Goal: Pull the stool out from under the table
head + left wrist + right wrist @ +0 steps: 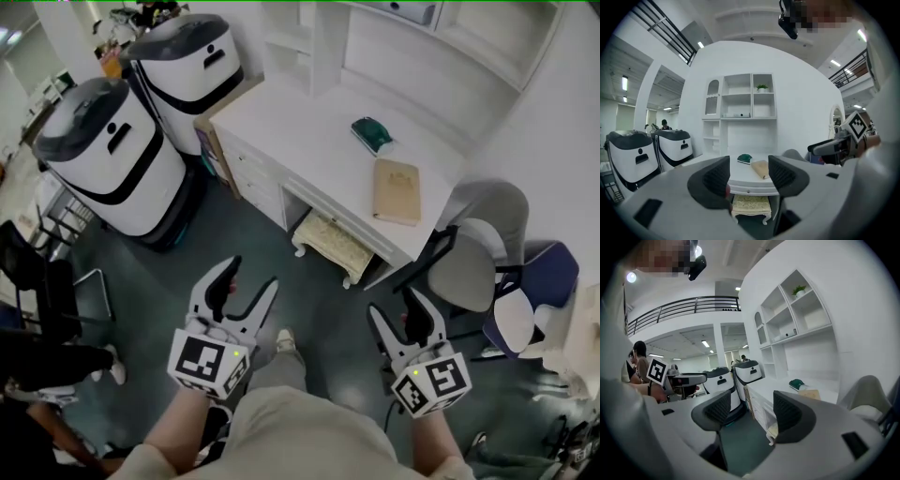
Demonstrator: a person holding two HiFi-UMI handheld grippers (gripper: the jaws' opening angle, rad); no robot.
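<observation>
Under the table [300, 131], stool [333, 244] half-tucked, long axis along table edge

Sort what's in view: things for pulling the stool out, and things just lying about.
For the job: stool, white table, left gripper, right gripper, both with jaws open and empty.
Lying about: tan book, green object, grey chair, two white machines.

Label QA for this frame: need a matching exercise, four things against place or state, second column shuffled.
Things:
1 stool
2 book
3 grey chair
4 left gripper

Place or state:
A lying on top of the table
B jaws apart, nothing between them
C partly under the table
D on the floor beside the table's right end, as the head view shows it

Pairs: 1-C, 2-A, 3-D, 4-B
</observation>
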